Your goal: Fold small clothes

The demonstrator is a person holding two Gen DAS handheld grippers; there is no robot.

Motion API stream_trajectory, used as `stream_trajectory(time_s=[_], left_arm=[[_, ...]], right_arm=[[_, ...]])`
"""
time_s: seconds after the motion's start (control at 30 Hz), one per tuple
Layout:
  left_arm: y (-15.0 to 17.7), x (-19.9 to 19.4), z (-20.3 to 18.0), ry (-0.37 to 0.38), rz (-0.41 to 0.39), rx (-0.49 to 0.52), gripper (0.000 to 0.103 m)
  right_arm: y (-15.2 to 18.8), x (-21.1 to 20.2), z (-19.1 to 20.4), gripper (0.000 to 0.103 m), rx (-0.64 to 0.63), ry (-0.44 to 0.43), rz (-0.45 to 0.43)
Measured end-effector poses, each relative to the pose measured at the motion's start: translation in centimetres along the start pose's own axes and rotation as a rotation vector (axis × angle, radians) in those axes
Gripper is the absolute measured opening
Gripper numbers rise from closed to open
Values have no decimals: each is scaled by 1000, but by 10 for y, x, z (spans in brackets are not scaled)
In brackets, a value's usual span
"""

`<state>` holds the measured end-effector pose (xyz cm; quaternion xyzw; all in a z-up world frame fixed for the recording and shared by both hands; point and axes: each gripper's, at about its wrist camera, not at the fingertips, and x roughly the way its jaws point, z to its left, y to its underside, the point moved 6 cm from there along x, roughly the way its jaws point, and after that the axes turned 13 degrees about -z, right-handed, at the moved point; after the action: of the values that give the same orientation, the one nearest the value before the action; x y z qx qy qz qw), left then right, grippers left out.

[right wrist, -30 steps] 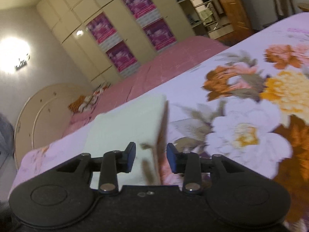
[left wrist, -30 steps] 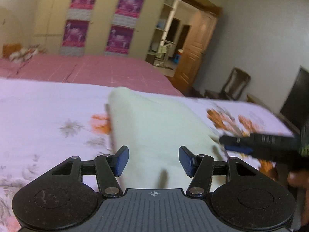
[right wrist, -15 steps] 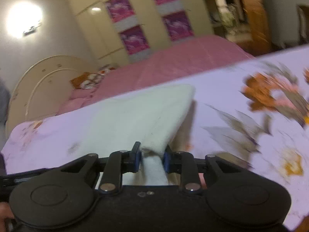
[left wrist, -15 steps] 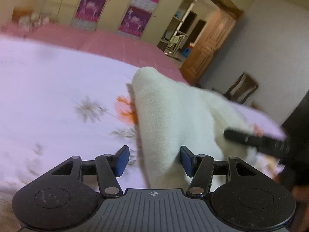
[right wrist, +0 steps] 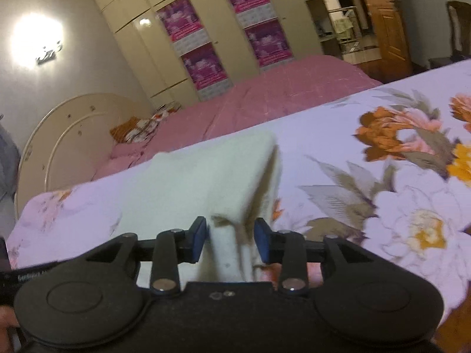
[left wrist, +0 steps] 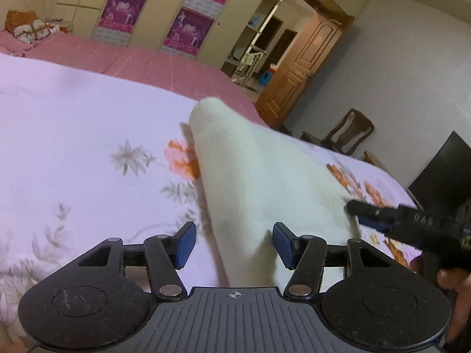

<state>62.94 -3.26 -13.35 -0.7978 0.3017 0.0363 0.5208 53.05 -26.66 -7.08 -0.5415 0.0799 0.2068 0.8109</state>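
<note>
A cream knitted cloth [left wrist: 265,176] lies on the floral lilac bedsheet [left wrist: 88,147], tented up toward me. My left gripper [left wrist: 234,244] hangs low over its near end, open, with the cloth running between its fingers and a gap at the left pad. My right gripper [right wrist: 231,242] has a bunched fold of the same cloth [right wrist: 206,176] between its blue pads. Its jaws are opening and the pads no longer pinch the fold. In the left wrist view the right gripper [left wrist: 353,209] reaches in at the cloth's right corner.
A pink bed [left wrist: 147,61] lies behind the sheet, backed by a wardrobe with purple posters [left wrist: 188,26]. A wooden door [left wrist: 309,64], a chair [left wrist: 350,132] and a dark screen [left wrist: 441,173] stand to the right. A round headboard [right wrist: 67,135] is at the left.
The left gripper has sunk closer to the sheet. The right gripper pinched a fold of the cloth half a second ago, and its pads have since spread apart.
</note>
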Motion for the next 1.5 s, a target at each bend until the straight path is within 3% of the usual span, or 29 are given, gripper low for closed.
stream_trajectory(time_s=[0.1, 0.17, 0.2, 0.33, 0.37, 0.47, 0.6, 0.73, 0.83, 0.87, 0.9, 1.0, 1.07, 1.17, 1.23, 1.33, 1.4, 1.43, 1.47, 1.5], left_arm=[[0, 0, -4, 7, 5, -13, 56], [-5, 0, -9, 28, -13, -23, 57], [-8, 0, -11, 35, -19, -23, 57], [-5, 7, -8, 4, 14, -18, 57], [-3, 8, -5, -18, 32, -18, 56], [-1, 1, 0, -22, 34, -26, 56], [-3, -12, -5, 33, 9, -29, 56], [6, -31, -16, 102, 30, -39, 57], [22, -34, -17, 76, 79, -21, 56], [29, -32, -16, 45, 99, 2, 56], [32, -33, -17, 37, 93, 9, 56], [28, -41, -18, -8, 81, 38, 56], [31, -44, -18, -50, 101, 128, 53], [33, -52, -22, -53, 123, 217, 52], [30, -59, -22, -55, 140, 218, 52], [28, -70, -18, -46, 147, 213, 53], [17, -82, -15, -52, 84, 160, 53], [10, -86, -14, -60, 39, 152, 56], [3, -89, -15, -66, -5, 143, 73], [-4, -88, -17, -67, -49, 134, 80]], right_arm=[[-1, 5, 4, 23, 13, -24, 17], [-4, 14, 13, 23, -17, -32, 18], [-6, 17, 16, 15, -24, -26, 18], [-20, 7, 54, 13, -111, -155, -46], [-18, 12, 52, 13, -111, -137, -27], [2, 39, 15, 23, -81, 51, 115], [-9, 8, 4, 32, -30, 27, 10], [-1, -26, -7, 32, 79, -37, 42], [21, -41, -3, 32, 98, -73, 107], [27, -40, -1, 30, 85, -71, 132], [36, -39, 2, 21, 56, -55, 152], [42, -45, 17, 7, -9, -25, 137], [38, -53, 25, 7, -37, -26, 106], [46, -55, 29, 5, -76, -41, 141], [55, -52, 22, 5, -92, -11, 187], [55, -62, 21, 5, -94, -16, 175], [57, -61, 17, 3, -105, 3, 180], [53, -62, 15, 6, -105, 14, 155], [45, -67, 15, 21, -119, 39, 110], [32, -72, 17, 29, -131, 50, 34]])
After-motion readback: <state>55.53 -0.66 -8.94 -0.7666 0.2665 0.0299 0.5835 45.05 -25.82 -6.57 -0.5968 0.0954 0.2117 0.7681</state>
